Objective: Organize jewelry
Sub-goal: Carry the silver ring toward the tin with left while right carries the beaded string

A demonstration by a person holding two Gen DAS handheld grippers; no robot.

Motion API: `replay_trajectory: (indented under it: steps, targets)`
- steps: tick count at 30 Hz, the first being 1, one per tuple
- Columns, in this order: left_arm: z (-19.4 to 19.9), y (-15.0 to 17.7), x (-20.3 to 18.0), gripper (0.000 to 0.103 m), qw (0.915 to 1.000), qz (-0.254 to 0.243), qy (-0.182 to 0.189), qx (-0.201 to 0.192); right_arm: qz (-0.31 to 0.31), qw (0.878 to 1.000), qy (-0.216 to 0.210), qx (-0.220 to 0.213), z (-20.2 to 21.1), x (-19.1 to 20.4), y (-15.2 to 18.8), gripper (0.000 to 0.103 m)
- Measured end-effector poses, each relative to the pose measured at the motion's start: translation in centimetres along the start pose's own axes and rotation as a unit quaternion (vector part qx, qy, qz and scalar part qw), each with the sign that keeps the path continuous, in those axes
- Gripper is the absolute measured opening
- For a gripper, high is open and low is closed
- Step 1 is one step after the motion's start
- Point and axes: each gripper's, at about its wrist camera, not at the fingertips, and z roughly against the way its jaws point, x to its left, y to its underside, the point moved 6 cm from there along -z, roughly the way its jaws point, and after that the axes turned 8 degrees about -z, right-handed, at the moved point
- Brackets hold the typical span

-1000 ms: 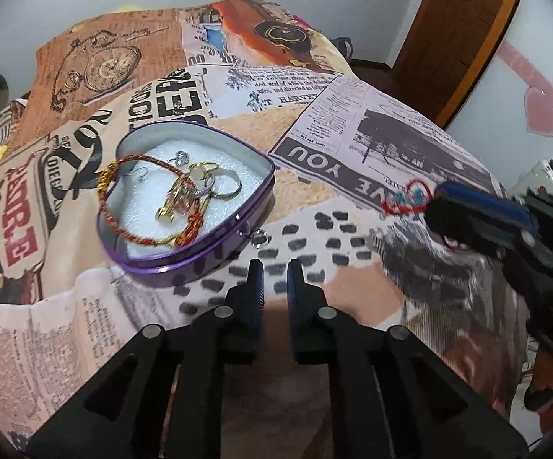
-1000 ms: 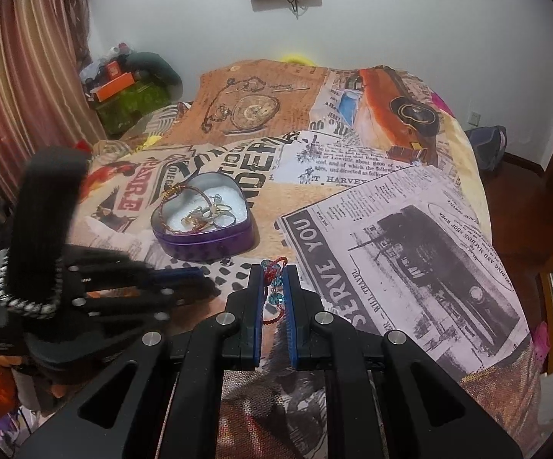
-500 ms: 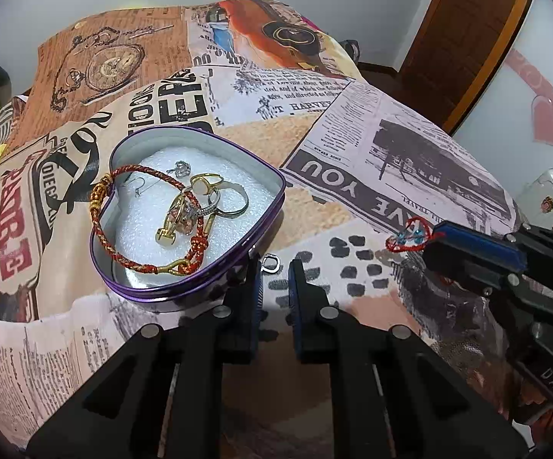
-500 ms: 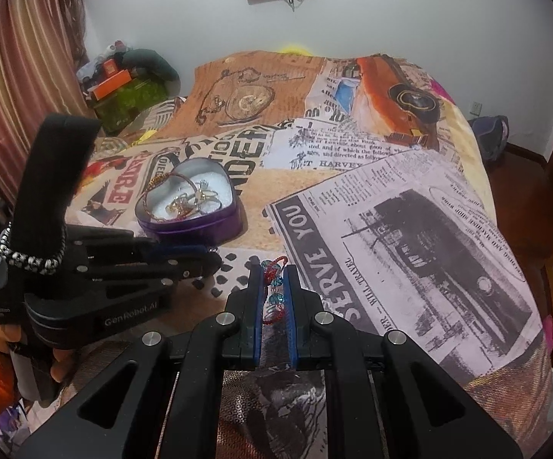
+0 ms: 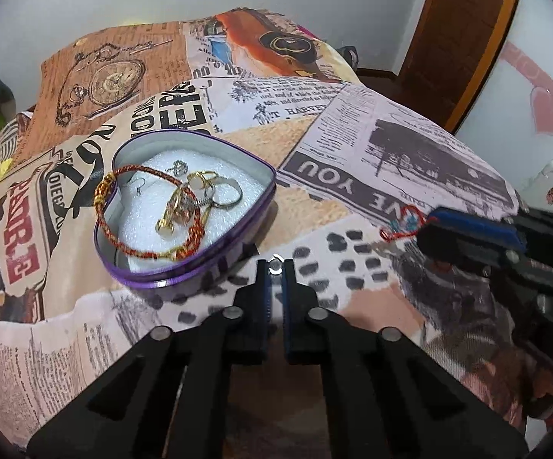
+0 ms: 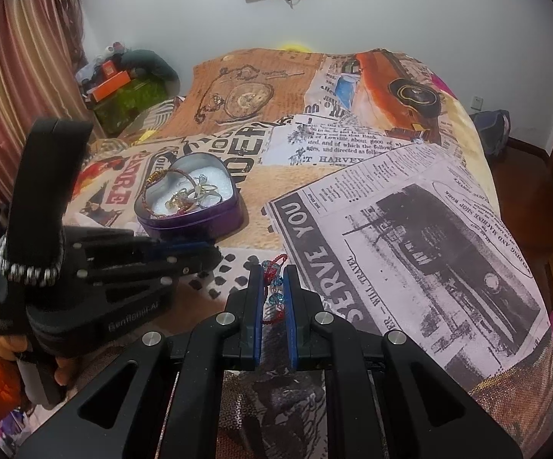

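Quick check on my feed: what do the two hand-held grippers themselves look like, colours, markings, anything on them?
Both are matte black plastic. The right hand-held gripper has two parallel fingers lined with blue pads and round silver screw heads on triangular cut-out linkages. The left hand-held gripper matches it; its body carries pale embossed lettering, blurred, and a silver beaded band circles its upright handle.

On the bed, a heart-shaped tin lies left of the right tool, with a bracelet and rings in it.
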Motion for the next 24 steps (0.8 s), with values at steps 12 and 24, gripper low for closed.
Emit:
replay_trajectory:
  steps: [12, 24]
  targets:
    - [0.5, 0.6, -0.5, 0.010, 0.9998, -0.016, 0.001, 0.015, 0.009, 1.000, 0.001, -0.009, 1.4, 1.2, -0.2, 0.009]
    - [-0.8, -0.8, 0.1, 0.020, 0.9999, 0.002, 0.012, 0.010, -0.006, 1.000, 0.002, -0.003, 0.7, -0.3, 0.1, 0.009]
